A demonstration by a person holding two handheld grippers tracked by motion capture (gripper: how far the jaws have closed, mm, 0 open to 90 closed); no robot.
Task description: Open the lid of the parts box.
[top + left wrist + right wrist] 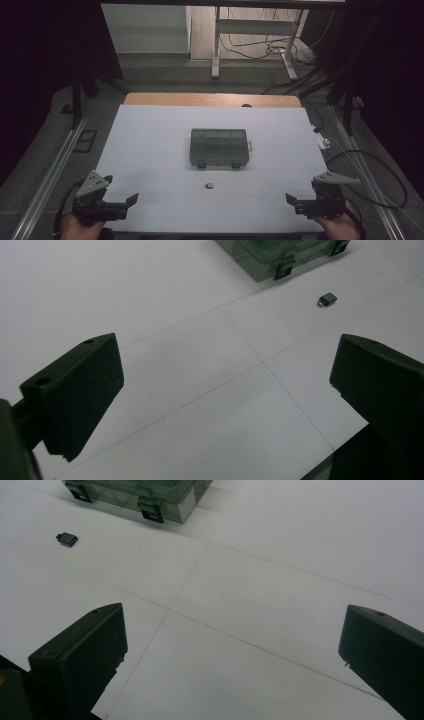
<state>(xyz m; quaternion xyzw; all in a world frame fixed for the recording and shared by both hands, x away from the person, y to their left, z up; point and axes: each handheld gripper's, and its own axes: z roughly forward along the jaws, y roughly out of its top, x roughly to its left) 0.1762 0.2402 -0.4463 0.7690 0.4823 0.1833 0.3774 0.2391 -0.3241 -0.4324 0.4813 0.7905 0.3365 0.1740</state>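
Your left tool [134, 199] and right tool [289, 198] both sit released, jaws spread wide with nothing between them, each low at a near corner of the bench [150, 130], well short of the compartment box [219, 147]. The small dark adapter [209, 186] lies just in front of the box, on the side nearest you, apart from its two front latches and roughly midway between your tools.

Here is what I judge could go wrong. The adapter is tiny and flat against a smooth white sheet, so if you come in at a shallow angle a jaw may push it along instead of closing around it, and it could slide toward the box or off line. Wide jaws also make it easy to close off-centre and flip the piece. The box looks shut with both latches down; if you carry the adapter there first, you will have nowhere to put it, and prying a latch one-handed may drag the whole box.

The high view gives you the full layout: both tools, the box with its divided lid, and the bench edges. The left gripper view shows the adapter [327, 299] close enough to read its metal end, plus one latch [283, 271]. The right gripper view shows the adapter [67, 539] from the opposite side and the box's corner [186, 506].
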